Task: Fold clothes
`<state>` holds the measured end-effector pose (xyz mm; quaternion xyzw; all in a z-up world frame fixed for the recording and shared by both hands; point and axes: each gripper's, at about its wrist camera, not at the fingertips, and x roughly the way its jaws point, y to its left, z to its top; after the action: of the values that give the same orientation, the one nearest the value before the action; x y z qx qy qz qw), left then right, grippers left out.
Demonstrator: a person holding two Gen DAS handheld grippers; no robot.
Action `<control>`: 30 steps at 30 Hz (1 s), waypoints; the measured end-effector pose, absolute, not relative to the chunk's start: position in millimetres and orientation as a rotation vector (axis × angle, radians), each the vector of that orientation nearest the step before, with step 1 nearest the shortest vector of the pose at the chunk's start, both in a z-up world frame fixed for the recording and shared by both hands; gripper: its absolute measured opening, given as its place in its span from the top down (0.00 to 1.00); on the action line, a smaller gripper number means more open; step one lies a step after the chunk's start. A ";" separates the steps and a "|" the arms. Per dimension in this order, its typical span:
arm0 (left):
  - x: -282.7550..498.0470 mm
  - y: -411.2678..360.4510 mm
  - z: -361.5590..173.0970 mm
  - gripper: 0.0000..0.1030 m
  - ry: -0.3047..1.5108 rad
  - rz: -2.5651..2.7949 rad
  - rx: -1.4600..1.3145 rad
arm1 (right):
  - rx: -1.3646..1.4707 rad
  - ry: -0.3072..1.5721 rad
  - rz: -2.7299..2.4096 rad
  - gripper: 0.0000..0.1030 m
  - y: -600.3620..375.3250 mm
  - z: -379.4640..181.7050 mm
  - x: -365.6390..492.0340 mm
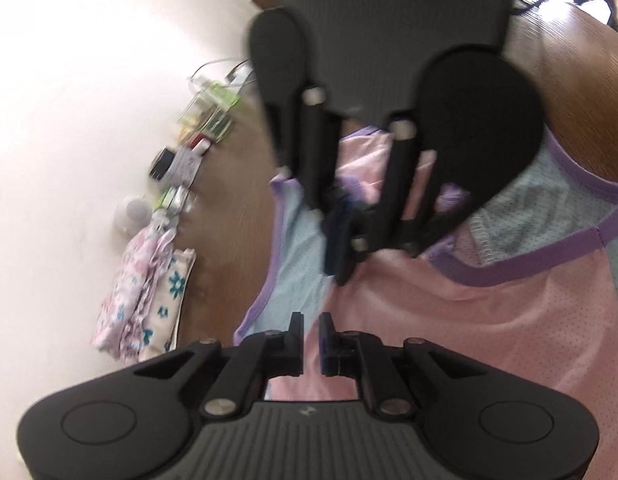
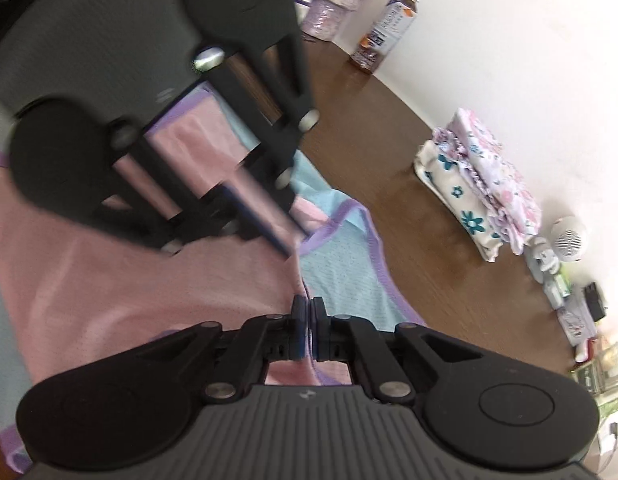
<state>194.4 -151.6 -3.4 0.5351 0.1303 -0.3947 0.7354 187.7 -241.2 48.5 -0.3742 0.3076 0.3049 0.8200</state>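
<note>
A pink and light-blue mesh garment with purple trim lies spread on the brown table. My left gripper hovers over its pink and blue part, its fingers a small way apart with cloth showing behind the gap. From the right wrist view the left gripper also shows pink between its pads. My right gripper faces it, shut on a raised fold of the garment where pink meets blue. Seen from the left wrist, the right gripper has its tips pressed together on the cloth.
A stack of folded floral clothes sits by the white wall. Small items and a white round speaker line the table's far edge. A drink bottle stands near a purple glittery container.
</note>
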 end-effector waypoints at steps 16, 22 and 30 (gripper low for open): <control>198.4 -150.1 -18.9 1.00 0.338 -0.917 1.195 | -0.584 0.749 0.657 0.95 -251.4 58.5 209.4; 194.9 -149.9 -22.4 1.00 0.317 -0.915 1.217 | -0.455 0.823 0.672 0.95 -254.4 56.5 225.5; 192.7 -148.1 -23.5 1.00 0.299 -0.909 1.216 | -0.389 0.829 0.682 0.93 -255.9 55.8 227.1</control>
<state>192.7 -148.1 -23.5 0.5490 0.1351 -0.4104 0.7155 227.1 -255.9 55.8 -0.1842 0.3924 0.3226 0.8415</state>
